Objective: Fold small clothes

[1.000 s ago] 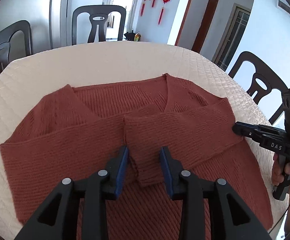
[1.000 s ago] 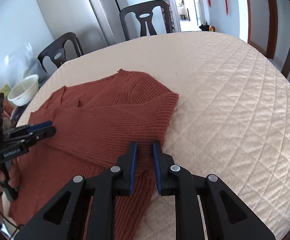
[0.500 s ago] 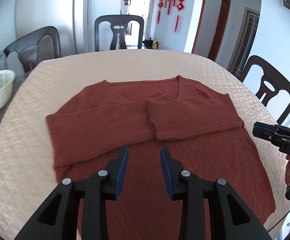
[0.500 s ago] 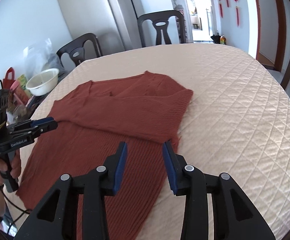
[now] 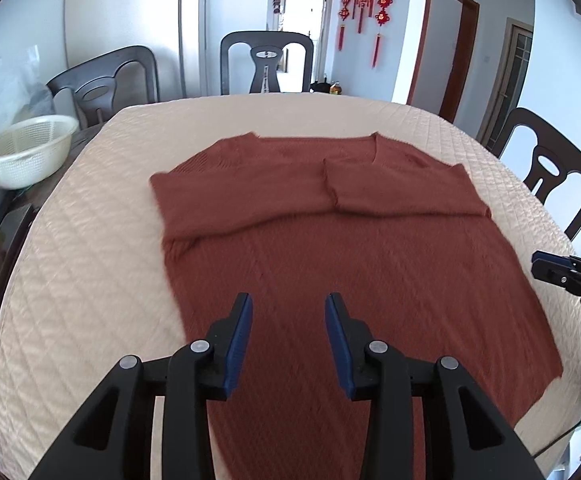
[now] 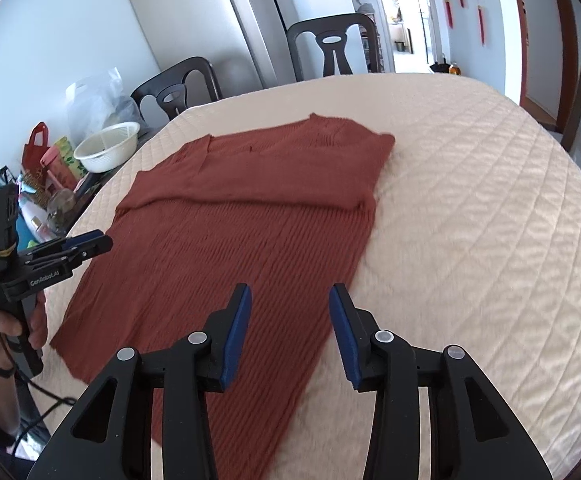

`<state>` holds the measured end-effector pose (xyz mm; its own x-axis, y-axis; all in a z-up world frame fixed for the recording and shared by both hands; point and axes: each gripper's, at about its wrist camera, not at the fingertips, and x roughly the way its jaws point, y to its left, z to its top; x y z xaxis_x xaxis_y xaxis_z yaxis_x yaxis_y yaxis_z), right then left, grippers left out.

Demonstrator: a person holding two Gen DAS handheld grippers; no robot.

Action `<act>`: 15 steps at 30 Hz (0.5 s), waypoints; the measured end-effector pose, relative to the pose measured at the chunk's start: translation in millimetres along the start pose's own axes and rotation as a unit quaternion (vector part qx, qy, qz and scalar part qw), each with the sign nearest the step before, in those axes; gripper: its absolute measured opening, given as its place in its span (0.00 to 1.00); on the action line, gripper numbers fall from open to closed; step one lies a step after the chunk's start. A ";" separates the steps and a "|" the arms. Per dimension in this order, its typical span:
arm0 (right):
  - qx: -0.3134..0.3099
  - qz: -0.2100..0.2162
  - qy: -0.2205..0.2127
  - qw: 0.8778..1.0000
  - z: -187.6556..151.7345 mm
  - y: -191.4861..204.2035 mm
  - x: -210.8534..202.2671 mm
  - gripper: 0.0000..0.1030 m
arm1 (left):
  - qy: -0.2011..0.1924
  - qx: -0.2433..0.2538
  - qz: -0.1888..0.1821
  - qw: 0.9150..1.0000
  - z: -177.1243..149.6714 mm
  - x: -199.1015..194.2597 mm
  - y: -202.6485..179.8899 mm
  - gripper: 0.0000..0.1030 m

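- Rust knit sweater lies flat on quilted counter, both sleeves folded across the chest.
- Left claw and right claw – jaws apart, empty, above the hem end.
- Soft, floppy, light knit – likely best pinched at hem corners.
- Near hem cut off behind the claws; frames blurred.

My sweater is a rust-red ribbed knit, matt and slightly fuzzy, on a cream quilted table cover with a soft sheen. My left gripper and right gripper are matt black plastic with blue pads and shiny metal rivets. The basket is glossy perforated white plastic.
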<state>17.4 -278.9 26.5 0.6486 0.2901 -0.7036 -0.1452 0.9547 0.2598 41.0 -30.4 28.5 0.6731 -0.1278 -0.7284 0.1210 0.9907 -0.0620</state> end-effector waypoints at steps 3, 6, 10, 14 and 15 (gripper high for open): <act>0.011 0.002 0.002 1.000 -9.7 -4.2 -3.7 0.42 | 0.003 -0.005 0.006 1.000 -11.8 -4.6 3.1 0.40; 0.020 0.005 0.004 1.000 -17.9 -7.2 -6.4 0.42 | 0.006 -0.011 0.014 1.000 -23.1 -8.8 8.3 0.43; 0.032 0.009 0.011 0.999 -26.9 -10.4 -4.7 0.42 | 0.010 -0.030 0.014 0.999 -34.5 -12.1 15.6 0.44; 0.035 0.013 0.012 0.999 -32.7 -10.1 -3.9 0.43 | 0.009 -0.047 0.013 0.999 -40.6 -18.9 21.1 0.46; 0.038 0.017 0.013 0.999 -33.2 -10.1 -4.2 0.44 | 0.012 -0.048 0.010 0.999 -42.5 -19.1 21.8 0.46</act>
<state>-8.6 -287.6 4.9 0.6243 0.3248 -0.7104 -0.1095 0.9369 0.3321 -0.2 -4.4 12.1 0.6563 -0.1071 -0.7469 0.0362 0.9932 -0.1107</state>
